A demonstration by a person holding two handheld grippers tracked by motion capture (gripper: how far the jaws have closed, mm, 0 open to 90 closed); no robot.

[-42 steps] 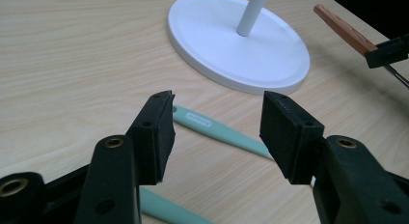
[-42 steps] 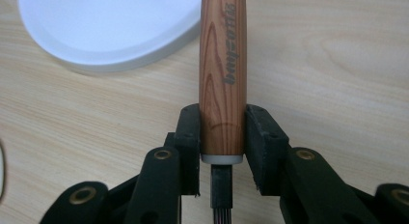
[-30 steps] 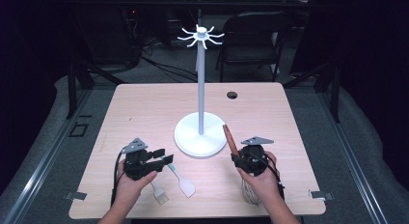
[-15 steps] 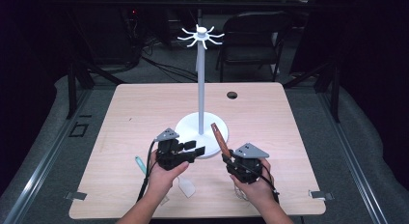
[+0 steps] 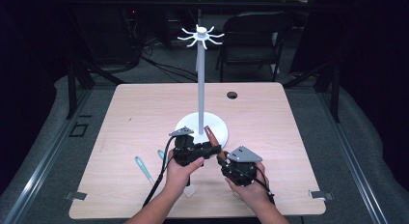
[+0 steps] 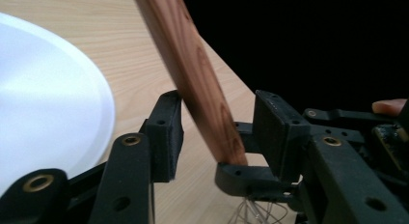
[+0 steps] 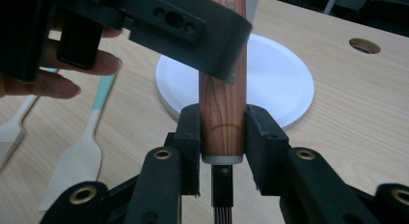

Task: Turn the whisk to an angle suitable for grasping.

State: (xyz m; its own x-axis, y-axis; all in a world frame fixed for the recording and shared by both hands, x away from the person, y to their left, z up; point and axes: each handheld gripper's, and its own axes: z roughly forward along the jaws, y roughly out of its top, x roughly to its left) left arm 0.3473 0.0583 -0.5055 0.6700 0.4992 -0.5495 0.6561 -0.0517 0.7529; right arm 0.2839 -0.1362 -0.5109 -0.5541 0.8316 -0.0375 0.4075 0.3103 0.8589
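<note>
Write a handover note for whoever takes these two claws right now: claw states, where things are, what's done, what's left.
Right claw: shut on the whisk's wooden handle, just in front of the white stand.
Left claw: open around the same handle; jaws have just been closing, not yet clamped.
Spatulas lie on the table by the left hand.
Done: whisk picked up.
Left: probably pass it over, then hang it on the hooks.

We look down on a light wooden table [image 5: 135, 113] with a round cable hole [image 5: 232, 95] near its far edge. Around it lies grey carpeted floor [image 5: 43, 151]. Behind the table stands a black folding chair [image 5: 251, 38] against a dark, dim backdrop, with loose black cables [image 5: 159, 67] trailing across the floor.
</note>
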